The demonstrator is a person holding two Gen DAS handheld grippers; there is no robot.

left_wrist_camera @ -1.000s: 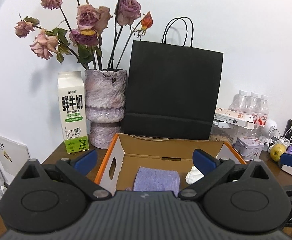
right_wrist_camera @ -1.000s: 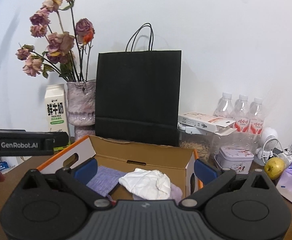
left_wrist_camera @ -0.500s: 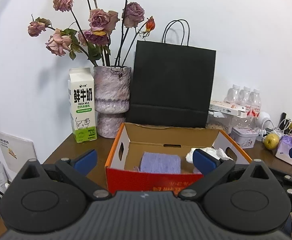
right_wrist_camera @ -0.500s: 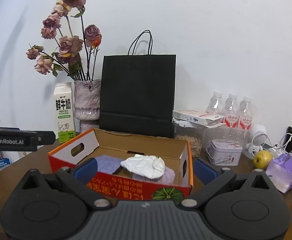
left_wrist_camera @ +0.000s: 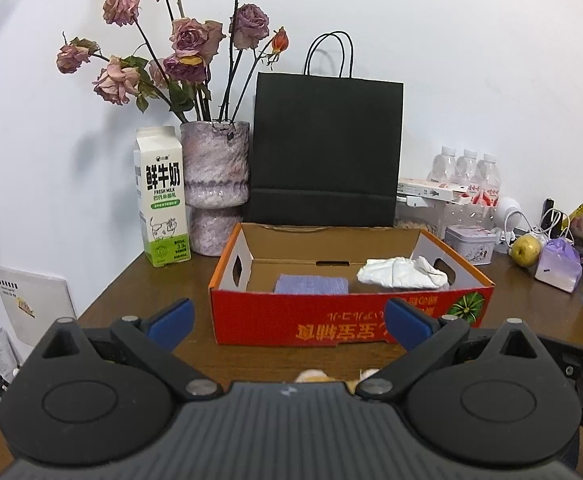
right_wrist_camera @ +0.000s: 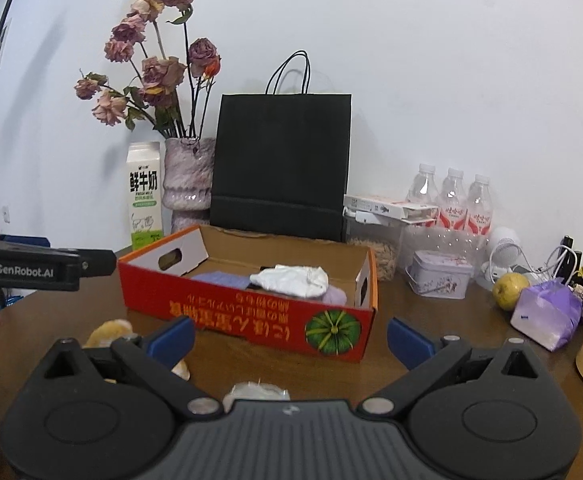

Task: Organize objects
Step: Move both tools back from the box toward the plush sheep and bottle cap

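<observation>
Red cardboard box (left_wrist_camera: pixel 347 320) mid-frame on tabletop (left_wrist_camera: pixel 139 300), white cloth (left_wrist_camera: pixel 403 273) inside, left gripper (left_wrist_camera: pixel 287 322) and right gripper (right_wrist_camera: pixel 291 338) both spread wide, holding nothing

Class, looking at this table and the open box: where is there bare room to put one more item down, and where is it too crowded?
Free: the box floor behind the purple cloth, toward the back wall of the cardboard box; bare table between the milk carton and the box. Crowded: the right end, around the tin, bottles, apple and cables.
</observation>
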